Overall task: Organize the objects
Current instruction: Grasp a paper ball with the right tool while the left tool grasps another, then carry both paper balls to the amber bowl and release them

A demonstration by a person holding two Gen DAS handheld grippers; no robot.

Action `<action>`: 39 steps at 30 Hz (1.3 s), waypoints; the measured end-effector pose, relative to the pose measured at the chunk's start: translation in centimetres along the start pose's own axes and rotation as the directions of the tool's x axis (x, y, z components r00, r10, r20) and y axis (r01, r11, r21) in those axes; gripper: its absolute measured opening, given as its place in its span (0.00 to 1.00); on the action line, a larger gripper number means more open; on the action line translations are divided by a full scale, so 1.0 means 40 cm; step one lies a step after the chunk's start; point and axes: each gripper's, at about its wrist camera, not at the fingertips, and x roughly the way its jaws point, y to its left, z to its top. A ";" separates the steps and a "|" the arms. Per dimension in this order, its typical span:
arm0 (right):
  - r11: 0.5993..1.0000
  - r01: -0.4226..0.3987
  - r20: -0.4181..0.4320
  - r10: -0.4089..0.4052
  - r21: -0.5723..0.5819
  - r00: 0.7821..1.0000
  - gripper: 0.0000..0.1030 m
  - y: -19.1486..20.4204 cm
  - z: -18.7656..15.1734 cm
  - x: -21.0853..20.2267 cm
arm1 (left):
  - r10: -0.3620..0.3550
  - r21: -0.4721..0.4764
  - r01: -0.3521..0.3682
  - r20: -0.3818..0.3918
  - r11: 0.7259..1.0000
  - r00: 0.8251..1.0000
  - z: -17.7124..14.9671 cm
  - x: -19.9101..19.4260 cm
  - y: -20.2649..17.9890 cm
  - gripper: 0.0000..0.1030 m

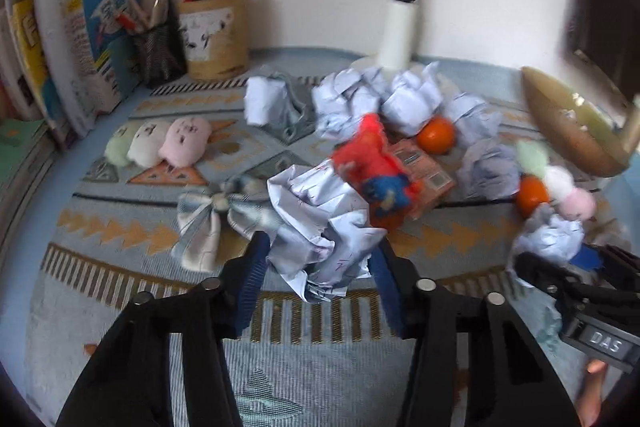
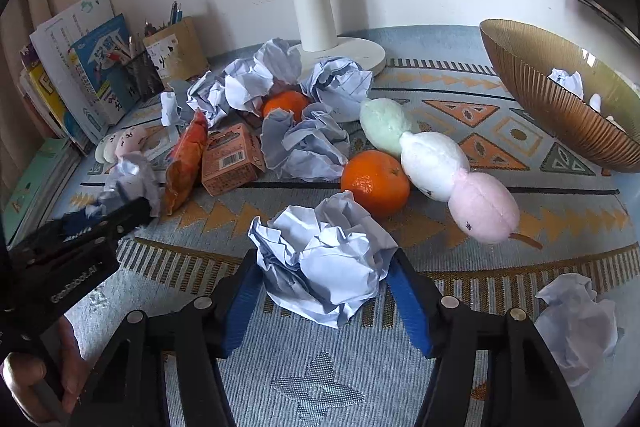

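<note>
Two grippers work over a patterned cloth strewn with crumpled paper. In the left wrist view, my left gripper [image 1: 320,247] has its blue pads pressed on both sides of a crumpled paper ball [image 1: 320,215] with pen marks. In the right wrist view, my right gripper [image 2: 324,263] is shut on another crumpled paper ball [image 2: 320,239] that rests on the cloth, both pads touching its sides. Each gripper also shows at the edge of the other's view: the right gripper [image 1: 560,267] low at the right, the left gripper [image 2: 112,215] at the left.
A ribbed brown bowl [image 2: 540,99] at the right holds paper. Around lie several more paper balls [image 2: 312,143], two oranges [image 2: 376,183], a plush skewer [image 2: 432,159], an orange box [image 2: 228,159], a snack packet [image 2: 184,163], a white lamp base [image 2: 352,51], books [image 1: 80,39] and pen holders [image 1: 216,35].
</note>
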 end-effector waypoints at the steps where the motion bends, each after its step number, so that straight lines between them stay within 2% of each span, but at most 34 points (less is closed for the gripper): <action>1: 1.000 -0.004 0.000 0.004 0.000 1.000 0.59 -0.001 -0.001 -0.001 | -0.037 0.003 0.037 0.009 0.999 0.999 -0.001 -0.008 0.000 0.42; 5: 0.998 -0.061 0.037 0.061 0.009 0.997 0.59 -0.008 -0.003 -0.023 | -0.092 -0.016 0.092 -0.002 0.996 0.996 -0.016 -0.029 0.000 0.42; 8: 0.985 -0.171 0.085 0.169 0.014 0.982 0.59 -0.023 -0.008 -0.067 | -0.142 -0.045 0.142 0.003 0.989 0.990 -0.040 -0.063 -0.006 0.42; 10: 0.978 -0.207 0.075 0.205 0.011 0.976 0.59 -0.028 -0.018 -0.089 | -0.172 -0.053 0.173 0.021 0.984 0.985 -0.053 -0.091 -0.021 0.42; 12: 0.978 -0.207 0.040 0.208 -0.016 0.977 0.59 -0.029 -0.034 -0.107 | -0.200 -0.054 0.202 0.041 0.978 0.979 -0.063 -0.111 -0.039 0.42; 17: 0.982 -0.161 -0.015 0.160 -0.094 0.987 0.61 -0.024 -0.082 -0.127 | -0.153 -0.032 0.154 0.044 0.988 0.987 -0.080 -0.105 -0.088 0.42; 19: 0.981 -0.161 -0.026 0.159 -0.110 0.987 0.67 -0.026 -0.101 -0.127 | -0.121 -0.003 0.122 0.038 0.993 0.992 -0.082 -0.102 -0.101 0.42; 24: 0.981 -0.186 -0.055 0.183 -0.063 0.982 0.68 -0.051 -0.108 -0.107 | -0.115 0.051 0.112 0.042 0.992 0.993 -0.088 -0.101 -0.120 0.42; 31: 0.976 -0.215 -0.078 0.213 -0.027 0.974 0.68 -0.046 -0.114 -0.100 | -0.119 0.058 0.117 0.031 0.991 0.992 -0.092 -0.100 -0.122 0.42; 34: 0.977 -0.209 -0.072 0.206 -0.037 0.976 0.57 -0.037 -0.119 -0.109 | -0.127 0.052 0.125 0.039 0.991 0.991 -0.090 -0.106 -0.120 0.42; 37: 0.971 -0.227 -0.032 0.225 -0.072 0.974 0.56 -0.024 -0.121 -0.154 | -0.100 0.054 0.097 0.057 0.994 0.993 -0.090 -0.122 -0.132 0.42; 39: 0.970 -0.225 0.005 0.227 -0.089 0.974 0.56 -0.026 -0.113 -0.198 | -0.112 0.058 0.109 0.067 0.992 0.991 -0.079 -0.145 -0.150 0.42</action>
